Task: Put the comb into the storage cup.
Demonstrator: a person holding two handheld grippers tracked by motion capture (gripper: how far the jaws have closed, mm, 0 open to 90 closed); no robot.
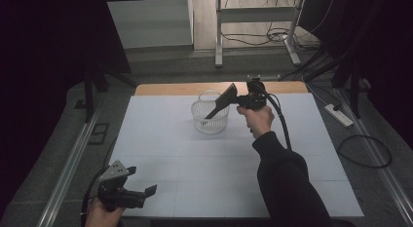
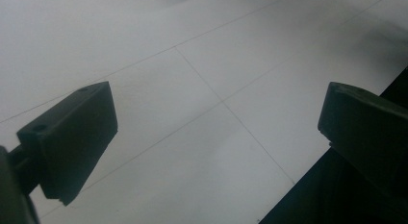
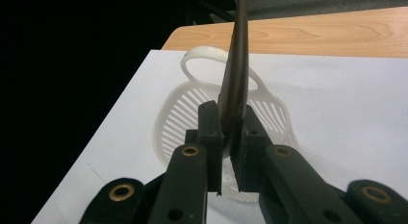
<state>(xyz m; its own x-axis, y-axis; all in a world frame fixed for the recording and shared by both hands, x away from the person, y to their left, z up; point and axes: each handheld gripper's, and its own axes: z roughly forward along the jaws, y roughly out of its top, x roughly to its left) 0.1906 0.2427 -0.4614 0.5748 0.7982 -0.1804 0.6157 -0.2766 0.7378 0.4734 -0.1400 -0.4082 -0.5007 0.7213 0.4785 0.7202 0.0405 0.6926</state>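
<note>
I've got the right gripper (image 1: 233,98) up over the far-centre of the table, jaws clamped tight on a dark flat tool (image 1: 221,102), thin and blade-like, w/ a narrow handle end. In the high view the tool slants down-left from the gripper, its narrow end dipping into the white slotted basket (image 1: 210,121); can't tell if it touches the basket's bottom. In the right gripper view the same tool (image 3: 235,80) sits edge-on between the pads, rising straight up the frame, pinched on both sides, no gap. Basket (image 3: 180,113) lies right behind and below the jaws there, slotted wall and looped handle visible, standing on the white mat (image 3: 346,99) near the bare wooden table edge (image 3: 308,36). Left gripper (image 1: 146,190) is parked at the near-left corner of the mat (image 1: 165,139), well apart from the basket, held low in the left hand (image 1: 100,215). In the left gripper view its jaws stand wide apart, nothing between them, just the white mat (image 2: 192,89) w/ faint seam lines underneath; the dark mat edge cuts across bottom right.
</note>
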